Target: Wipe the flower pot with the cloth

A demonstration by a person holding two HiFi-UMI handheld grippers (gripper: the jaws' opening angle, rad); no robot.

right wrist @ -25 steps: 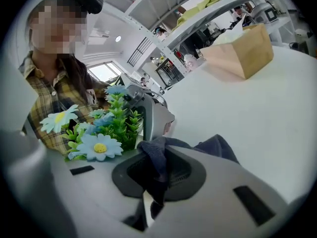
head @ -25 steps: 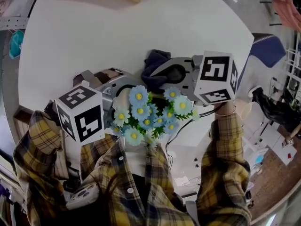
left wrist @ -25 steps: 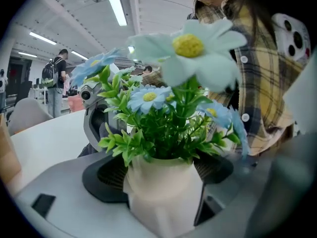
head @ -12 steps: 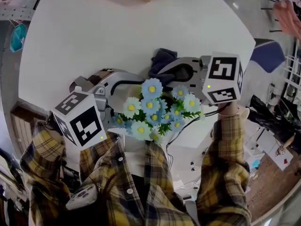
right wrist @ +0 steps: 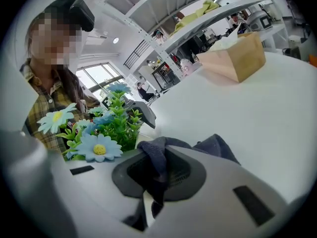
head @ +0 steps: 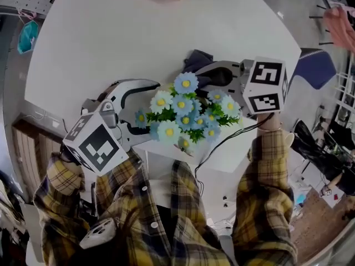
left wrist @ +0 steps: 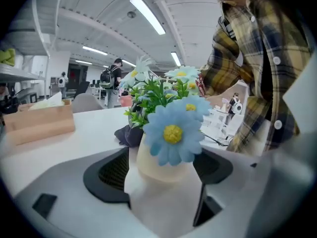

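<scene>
A cream flower pot [left wrist: 159, 168] holding blue and white artificial flowers [head: 186, 112] sits between the dark pads of my left gripper [left wrist: 162, 172], which is shut on it. In the head view the flowers hide the pot, and the left gripper [head: 143, 108] reaches in from the lower left. My right gripper [right wrist: 157, 176] is shut on a dark navy cloth [right wrist: 154, 158], with more of it bunched beyond the jaws. From the head view, the right gripper [head: 204, 77] comes in from the right, with the cloth [head: 196, 60] just behind the flowers [right wrist: 98, 133].
Everything rests on a round white table [head: 111, 32]. A wooden tissue box [right wrist: 237, 57] stands at its far edge and also shows at the left of the left gripper view, tissue box [left wrist: 37, 124]. A cable [head: 222, 143] hangs off the table's near edge.
The left gripper has carried the pot and flowers up and to the right, closer to the cloth. The right gripper has stayed nearly in place, still holding the cloth.
</scene>
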